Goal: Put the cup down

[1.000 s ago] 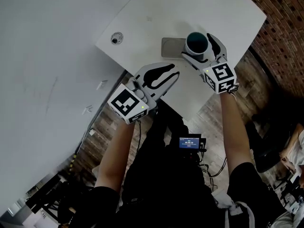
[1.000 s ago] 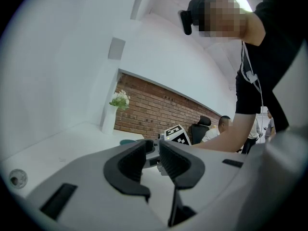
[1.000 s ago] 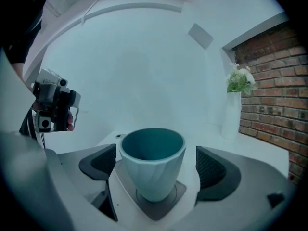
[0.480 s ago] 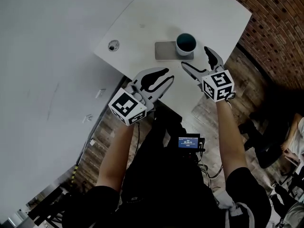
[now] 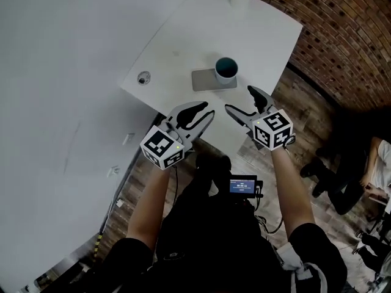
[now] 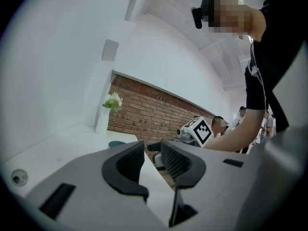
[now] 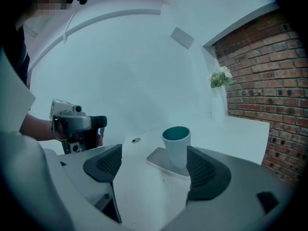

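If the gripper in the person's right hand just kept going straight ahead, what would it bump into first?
Probably the cup, standing on a flat grey pad on the table ahead. The right gripper is closing with nothing between its jaws, and the cup stands clear of them; the depth is hard to judge.

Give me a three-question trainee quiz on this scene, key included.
1. True or false: the cup lies tipped over on the table.
2. What does the cup stand on? A) the grey tray B) the wooden floor C) a book
3. Fill in: the right gripper holds ____.
Key: 1 false, it stands upright. 2 A. 3 nothing; its jaws are closing with only air between them, short of the cup.
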The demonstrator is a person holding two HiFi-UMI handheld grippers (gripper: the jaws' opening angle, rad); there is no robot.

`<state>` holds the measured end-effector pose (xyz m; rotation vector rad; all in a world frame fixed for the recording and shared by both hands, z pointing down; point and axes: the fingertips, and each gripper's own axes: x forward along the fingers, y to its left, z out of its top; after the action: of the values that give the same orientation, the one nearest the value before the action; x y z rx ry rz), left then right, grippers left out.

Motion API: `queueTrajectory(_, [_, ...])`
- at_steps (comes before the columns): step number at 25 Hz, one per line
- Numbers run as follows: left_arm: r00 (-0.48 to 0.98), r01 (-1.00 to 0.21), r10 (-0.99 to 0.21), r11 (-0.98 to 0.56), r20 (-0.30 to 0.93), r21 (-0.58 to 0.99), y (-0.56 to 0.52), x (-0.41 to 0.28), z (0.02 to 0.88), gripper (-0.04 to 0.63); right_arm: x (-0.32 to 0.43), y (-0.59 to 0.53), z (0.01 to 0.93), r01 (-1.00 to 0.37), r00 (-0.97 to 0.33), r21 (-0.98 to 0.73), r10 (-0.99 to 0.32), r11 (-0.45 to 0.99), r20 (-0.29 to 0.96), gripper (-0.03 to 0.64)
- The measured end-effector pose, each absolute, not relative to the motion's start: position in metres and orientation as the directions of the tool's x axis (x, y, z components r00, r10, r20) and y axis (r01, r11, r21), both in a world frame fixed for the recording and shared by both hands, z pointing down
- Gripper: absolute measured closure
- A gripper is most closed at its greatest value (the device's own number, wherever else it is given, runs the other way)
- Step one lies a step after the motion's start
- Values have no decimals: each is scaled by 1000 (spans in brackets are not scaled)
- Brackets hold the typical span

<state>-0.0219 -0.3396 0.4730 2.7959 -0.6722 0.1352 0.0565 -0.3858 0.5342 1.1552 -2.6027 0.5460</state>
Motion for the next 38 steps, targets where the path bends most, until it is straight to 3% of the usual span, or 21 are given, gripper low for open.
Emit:
queueTrajectory(11, [907,-420,-397,-876,140,238,-332,-23,468,499,54,-340,503,-782,-623,-290,-706,552,335,336])
queueTrajectory(22, [923,-385,-361,-886,135,260,-309,-11,465,499,58,-314,476,-788,-609,-318,-741,526,283,419])
queueTrajectory(30, [920,-391,-368,-881,133,265,-298,-14,464,499,54,-306,473,-780,-619,-329,-736,533,275,559])
queueTrajectory(38, [927,-374,-353,-892,126,254,-294,-7,458,499,50,-307,470,-768,-633,-335,-726,546,267,588])
